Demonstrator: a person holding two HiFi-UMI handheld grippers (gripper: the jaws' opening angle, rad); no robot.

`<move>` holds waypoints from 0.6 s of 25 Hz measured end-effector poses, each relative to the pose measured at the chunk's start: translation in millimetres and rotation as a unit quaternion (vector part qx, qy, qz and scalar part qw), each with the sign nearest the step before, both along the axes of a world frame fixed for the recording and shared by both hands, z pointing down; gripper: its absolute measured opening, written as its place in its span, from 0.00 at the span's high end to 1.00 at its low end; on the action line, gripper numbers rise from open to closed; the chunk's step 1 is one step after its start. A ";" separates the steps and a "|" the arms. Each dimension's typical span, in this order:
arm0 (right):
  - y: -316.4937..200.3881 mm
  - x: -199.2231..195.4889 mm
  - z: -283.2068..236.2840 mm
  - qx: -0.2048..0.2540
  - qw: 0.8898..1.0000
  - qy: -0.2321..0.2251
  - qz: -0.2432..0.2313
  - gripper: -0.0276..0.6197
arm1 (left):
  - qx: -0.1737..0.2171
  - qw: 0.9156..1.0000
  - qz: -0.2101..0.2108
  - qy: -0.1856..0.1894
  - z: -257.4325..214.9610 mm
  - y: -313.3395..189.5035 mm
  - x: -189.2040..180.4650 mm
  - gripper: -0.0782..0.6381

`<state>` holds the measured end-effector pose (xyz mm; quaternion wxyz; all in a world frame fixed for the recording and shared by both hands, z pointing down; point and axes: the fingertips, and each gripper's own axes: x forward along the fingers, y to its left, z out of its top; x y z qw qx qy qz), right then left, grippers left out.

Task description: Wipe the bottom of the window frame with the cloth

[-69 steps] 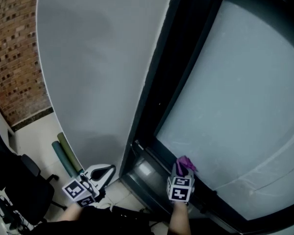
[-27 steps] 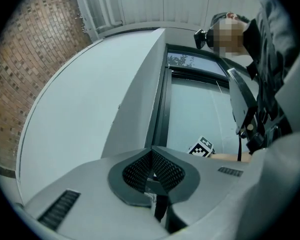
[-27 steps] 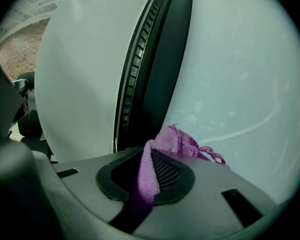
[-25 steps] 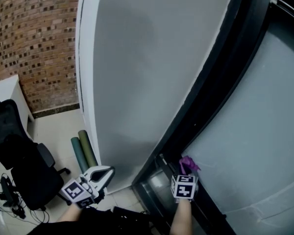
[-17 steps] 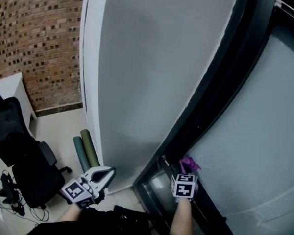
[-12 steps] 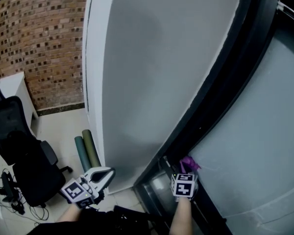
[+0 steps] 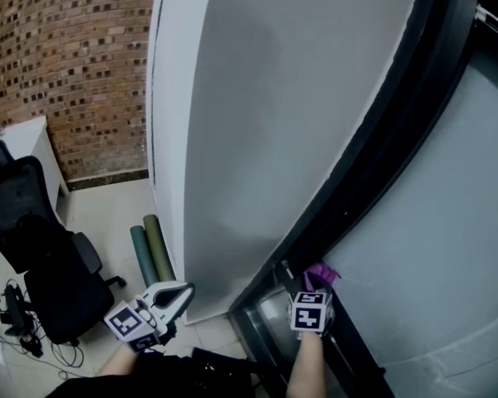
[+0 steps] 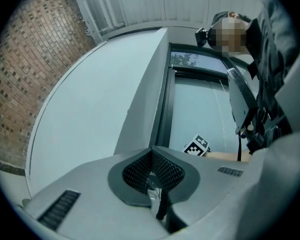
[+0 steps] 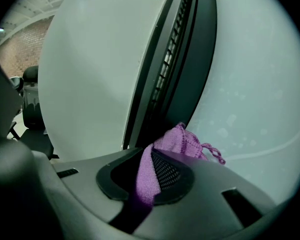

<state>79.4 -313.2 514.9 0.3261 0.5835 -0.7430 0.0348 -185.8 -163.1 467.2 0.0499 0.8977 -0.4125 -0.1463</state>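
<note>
Right gripper view: purple cloth (image 9: 182, 140) between jaws of right hand-held gripper (image 9: 152, 159)

The place looked like an office room. A black office chair (image 7: 46, 280) on wheels stood beside a white desk (image 7: 25, 143), with loose cables (image 7: 15, 338) on the pale tiled floor (image 7: 108, 210). Behind them was a bare brick wall (image 7: 75, 65). A plain grey wall (image 7: 290, 114) met a tall window frame (image 7: 373, 164) of dark metal, and two rolled mats (image 7: 149, 251) lay at its foot.
</note>
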 end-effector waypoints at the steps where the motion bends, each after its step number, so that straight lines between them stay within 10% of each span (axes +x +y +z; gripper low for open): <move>1: 0.6 -0.9 -0.3 0.002 1.000 0.002 -0.001 0.87 | -0.001 1.000 0.000 -0.002 0.2 0.9 -1.2 0.90; 9: 13.3 -11.0 3.4 0.000 1.000 -0.005 -0.018 0.87 | -0.002 1.000 -0.002 -0.002 -1.0 2.8 -4.4 0.90; 15: 41.3 -24.7 -1.8 0.023 0.993 -0.100 -0.063 0.87 | -0.004 1.000 0.017 -0.008 -2.2 2.1 4.1 0.90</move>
